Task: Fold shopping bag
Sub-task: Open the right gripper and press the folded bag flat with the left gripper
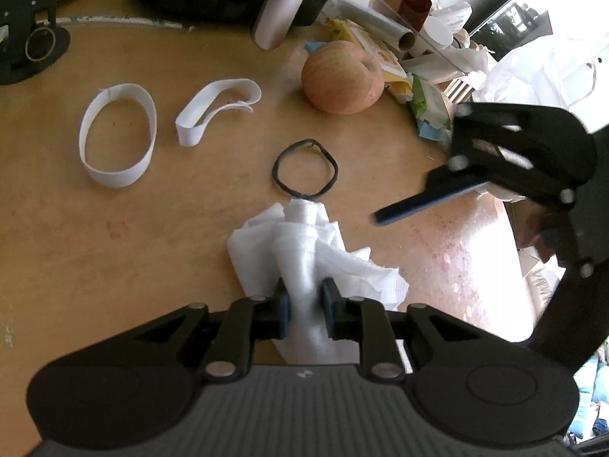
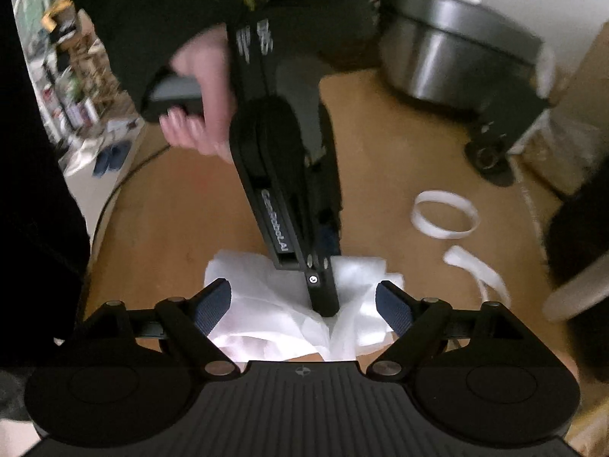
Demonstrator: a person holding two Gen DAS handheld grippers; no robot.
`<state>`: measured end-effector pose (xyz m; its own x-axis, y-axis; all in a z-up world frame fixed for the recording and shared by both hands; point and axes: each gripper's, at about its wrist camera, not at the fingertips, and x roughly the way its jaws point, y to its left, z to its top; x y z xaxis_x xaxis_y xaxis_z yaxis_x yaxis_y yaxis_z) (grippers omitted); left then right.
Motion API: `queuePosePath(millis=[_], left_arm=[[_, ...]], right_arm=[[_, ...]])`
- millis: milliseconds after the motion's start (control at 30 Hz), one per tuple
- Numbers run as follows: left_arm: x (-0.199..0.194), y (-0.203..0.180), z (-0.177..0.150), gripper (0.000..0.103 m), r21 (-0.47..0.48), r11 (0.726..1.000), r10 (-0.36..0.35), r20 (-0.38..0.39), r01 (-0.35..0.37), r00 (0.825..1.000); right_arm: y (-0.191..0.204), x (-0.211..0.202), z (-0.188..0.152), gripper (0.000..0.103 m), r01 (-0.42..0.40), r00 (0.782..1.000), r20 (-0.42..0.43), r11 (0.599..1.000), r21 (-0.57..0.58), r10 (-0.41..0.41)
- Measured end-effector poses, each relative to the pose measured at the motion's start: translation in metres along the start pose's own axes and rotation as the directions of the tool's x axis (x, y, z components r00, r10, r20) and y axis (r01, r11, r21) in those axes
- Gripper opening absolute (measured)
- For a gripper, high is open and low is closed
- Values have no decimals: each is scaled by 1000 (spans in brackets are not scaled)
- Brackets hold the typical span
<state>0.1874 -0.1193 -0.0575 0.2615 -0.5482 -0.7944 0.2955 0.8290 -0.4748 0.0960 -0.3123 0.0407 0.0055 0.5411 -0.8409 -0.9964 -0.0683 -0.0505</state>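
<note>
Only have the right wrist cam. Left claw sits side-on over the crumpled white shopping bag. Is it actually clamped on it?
Observer: Yes. The left wrist view shows the left claw shut on the rolled neck of the crumpled white shopping bag.
Operator: Anything beyond the bag? The claw body blocks my view.
Observer: A thin black elastic ring lies flat on the wooden table, right at the bag's far tip.
Operator: Other clutter near it?
Observer: A reddish-yellow apple sits past the ring, apart from it.
</note>
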Motion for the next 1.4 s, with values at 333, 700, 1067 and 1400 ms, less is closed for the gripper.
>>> queuePosePath(millis=[333, 700, 1067, 1400], left_arm=[[2, 0, 1, 22, -6, 1000, 7, -8, -7, 1000], [1, 1, 1, 22, -9, 1000, 1, -7, -1, 1000], [2, 1, 0, 22, -8, 1000, 2, -11, -3, 1000], [3, 0, 0, 22, -9, 1000, 7, -12, -7, 1000]], right_arm=[[-8, 2, 0, 89, -102, 995, 21, 995, -15, 102], [-15, 16, 1, 89, -157, 987, -30, 987, -14, 157], [-9, 32, -7, 102, -139, 987, -86, 988, -70, 132], [-5, 38, -12, 103, -129, 990, -64, 987, -94, 124]])
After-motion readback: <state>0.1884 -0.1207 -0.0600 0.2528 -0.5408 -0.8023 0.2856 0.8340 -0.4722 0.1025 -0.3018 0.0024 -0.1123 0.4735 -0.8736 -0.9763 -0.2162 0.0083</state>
